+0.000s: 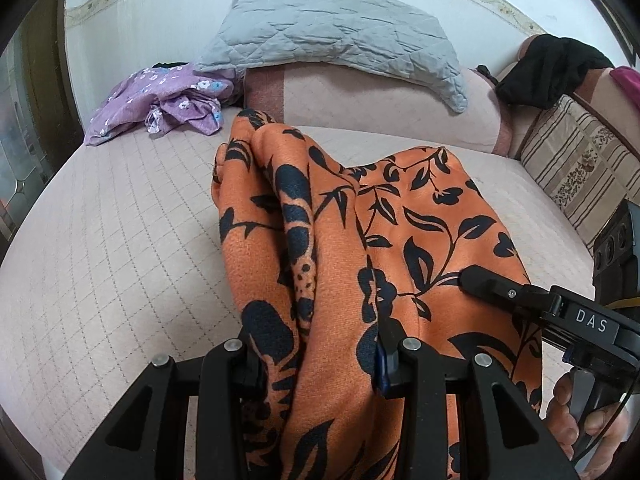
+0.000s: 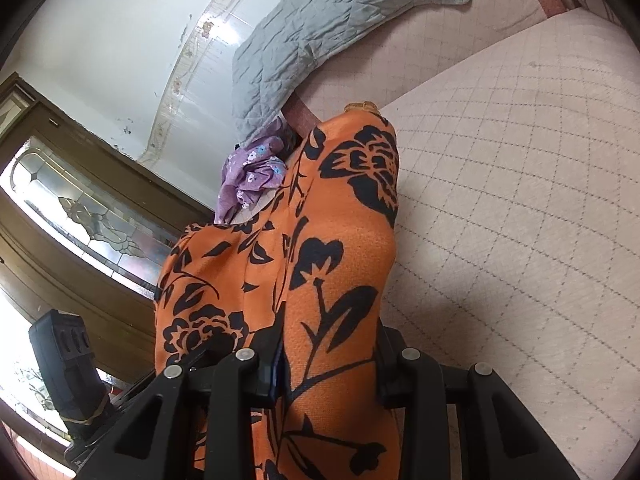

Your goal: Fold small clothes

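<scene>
An orange garment with a black leaf-and-flower print (image 1: 332, 264) hangs bunched above a pale quilted mattress (image 1: 104, 248), lifted off it by both tools. In the left wrist view, the left gripper (image 1: 320, 360) is clamped on a thick fold of this cloth, which spills out between its two fingers and rises in a ridge ahead of them. The right gripper (image 1: 472, 280) comes in from the right edge, its dark tip pressed against the same fabric. In the right wrist view, the right gripper (image 2: 328, 368) is closed on the orange garment (image 2: 320, 240), which fills the gap between its fingers and drapes forward.

Farther back on the mattress lies a crumpled purple floral garment (image 1: 160, 104). Beside it, a grey quilted pillow (image 1: 332, 36) leans on a pink bolster (image 1: 360, 104). A black cloth (image 1: 548, 68) hangs over a striped cushion (image 1: 580, 168) at the right.
</scene>
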`<act>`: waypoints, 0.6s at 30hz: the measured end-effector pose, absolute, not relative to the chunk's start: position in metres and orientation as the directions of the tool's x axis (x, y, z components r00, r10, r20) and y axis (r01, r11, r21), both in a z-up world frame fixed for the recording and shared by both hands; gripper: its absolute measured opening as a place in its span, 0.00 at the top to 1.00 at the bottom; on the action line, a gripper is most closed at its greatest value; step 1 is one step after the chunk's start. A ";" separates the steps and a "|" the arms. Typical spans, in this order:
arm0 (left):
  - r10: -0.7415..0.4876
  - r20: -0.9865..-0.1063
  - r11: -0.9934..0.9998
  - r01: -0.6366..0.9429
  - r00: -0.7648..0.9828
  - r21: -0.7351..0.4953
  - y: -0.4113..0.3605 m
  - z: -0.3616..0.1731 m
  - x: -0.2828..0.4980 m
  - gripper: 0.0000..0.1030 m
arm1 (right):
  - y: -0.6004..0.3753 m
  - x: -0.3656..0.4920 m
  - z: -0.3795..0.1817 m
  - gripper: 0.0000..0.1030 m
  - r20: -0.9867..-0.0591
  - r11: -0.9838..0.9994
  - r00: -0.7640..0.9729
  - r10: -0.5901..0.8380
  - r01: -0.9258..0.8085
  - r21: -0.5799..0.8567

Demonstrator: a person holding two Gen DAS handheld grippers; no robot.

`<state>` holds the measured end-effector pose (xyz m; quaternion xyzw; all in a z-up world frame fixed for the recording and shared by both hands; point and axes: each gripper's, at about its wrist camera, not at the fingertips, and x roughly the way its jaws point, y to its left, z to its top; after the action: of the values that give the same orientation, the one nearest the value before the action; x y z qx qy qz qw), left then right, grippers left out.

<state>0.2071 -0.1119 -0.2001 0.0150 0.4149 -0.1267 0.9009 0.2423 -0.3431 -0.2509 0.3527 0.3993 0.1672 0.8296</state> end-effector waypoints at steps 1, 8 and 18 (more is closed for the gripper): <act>-0.213 -0.753 0.968 0.238 0.622 -0.078 -0.111 -0.201 0.208 0.61 | -0.341 0.244 -0.251 0.65 -0.546 0.695 0.623 0.561 0.004 0.719; -0.191 -0.773 0.973 0.221 0.604 -0.068 -0.109 -0.208 0.216 0.61 | -0.333 0.249 -0.257 0.65 -0.560 0.695 0.608 0.563 0.018 0.718; -0.119 -0.836 0.979 0.203 0.536 -0.009 -0.106 -0.245 0.228 0.53 | -0.323 0.262 -0.285 0.65 -0.629 0.699 0.534 0.565 0.096 0.709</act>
<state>0.2282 -0.1059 -0.2449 0.0443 0.4727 -0.0919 0.8753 0.2620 -0.3228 -0.2851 0.3592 0.4600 0.1470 0.7986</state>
